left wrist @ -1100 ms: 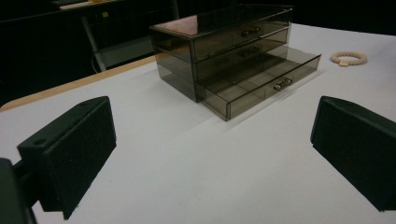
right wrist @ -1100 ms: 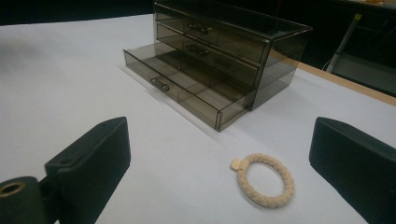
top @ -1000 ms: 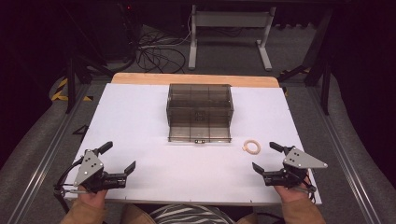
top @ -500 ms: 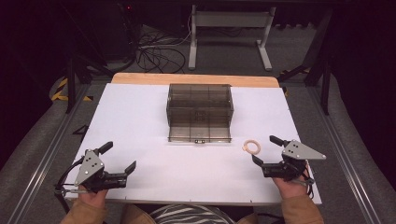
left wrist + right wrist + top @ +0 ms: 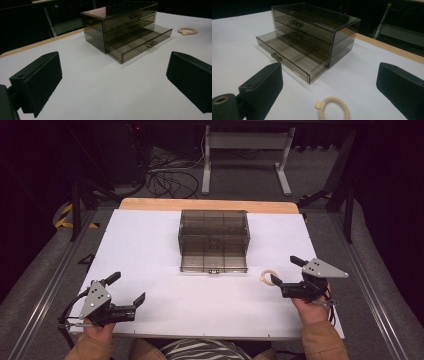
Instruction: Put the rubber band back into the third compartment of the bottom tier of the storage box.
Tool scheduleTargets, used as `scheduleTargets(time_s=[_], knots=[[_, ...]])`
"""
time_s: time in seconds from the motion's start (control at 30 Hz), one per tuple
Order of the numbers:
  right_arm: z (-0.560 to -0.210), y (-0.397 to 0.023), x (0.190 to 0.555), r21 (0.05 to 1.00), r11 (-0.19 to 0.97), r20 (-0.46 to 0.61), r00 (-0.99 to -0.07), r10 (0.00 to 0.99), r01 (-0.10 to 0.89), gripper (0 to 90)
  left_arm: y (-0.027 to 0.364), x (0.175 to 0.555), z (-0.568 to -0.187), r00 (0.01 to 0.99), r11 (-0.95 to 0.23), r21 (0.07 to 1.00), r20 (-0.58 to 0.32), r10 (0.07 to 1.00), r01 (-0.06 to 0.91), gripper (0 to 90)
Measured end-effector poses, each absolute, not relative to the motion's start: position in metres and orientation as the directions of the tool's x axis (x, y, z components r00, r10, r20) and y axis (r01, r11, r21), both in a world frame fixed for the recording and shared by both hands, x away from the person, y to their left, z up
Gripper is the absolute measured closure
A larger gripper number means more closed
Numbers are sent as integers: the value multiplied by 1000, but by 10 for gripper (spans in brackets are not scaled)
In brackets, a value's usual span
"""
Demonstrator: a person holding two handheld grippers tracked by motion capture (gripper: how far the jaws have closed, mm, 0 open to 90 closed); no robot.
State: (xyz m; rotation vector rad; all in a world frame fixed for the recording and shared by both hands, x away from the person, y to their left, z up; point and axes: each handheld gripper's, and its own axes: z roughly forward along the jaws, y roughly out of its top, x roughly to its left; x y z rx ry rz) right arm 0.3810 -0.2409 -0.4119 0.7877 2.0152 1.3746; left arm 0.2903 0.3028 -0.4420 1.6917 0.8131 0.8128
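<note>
at the near edge of the white desk (image 5: 150, 250), two hands, each with a pair of tongs. at the near left corner, left tongs (image 5: 127, 293), released, jaws spread wide over bare surface, nothing between them, pointed toward the middle of the desk. at the near right, right tongs (image 5: 284, 271), likewise released, jaws wide apart, low over the desk and aimed left. just beside the nearer jaw tip in the high view, a cream beaded bracelet (image 5: 268, 277), flat on the desk, apart from both jaws; in the right gripper view, low in the gap between the spread jaws (image 5: 334, 109), small tag at its left. in the left gripper view, far off at the upper right (image 5: 187, 30). farther in, near the middle of the desk, a smoky see-through drawer box (image 5: 214, 236), three drawers high. bottom drawer (image 5: 292, 57) pulled out toward the person, divided into compartments, small metal handle (image 5: 276, 57) on its front; upper two drawers shut. bracelet to the right of the open drawer's front corner, near it but not touching. beyond the box, a strip of bare wood (image 5: 207, 205) along the desk's far edge. farthest back, cables (image 5: 165, 175) on a dark floor and the grey legs of a stand (image 5: 245, 155).
</note>
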Motion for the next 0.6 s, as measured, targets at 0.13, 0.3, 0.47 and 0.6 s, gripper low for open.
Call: scheduleTargets(time_s=[0.13,0.3,0.47,0.6], knots=[[-409,-240,387,938,303,-122,-659,742,167,73,303,291,-442,541,-228,965,126,832,126,8],[-408,-240,394,934,305,-113,-657,746,185,73,303,291,-442,542,-229,965,125,831,129,8],[-405,-239,402,932,305,-109,-654,749,193,73,303,291,-442,541,-228,965,123,832,130,8],[-404,-238,406,931,306,-106,-654,749,198,73,303,291,-442,541,-228,965,123,832,131,8]])
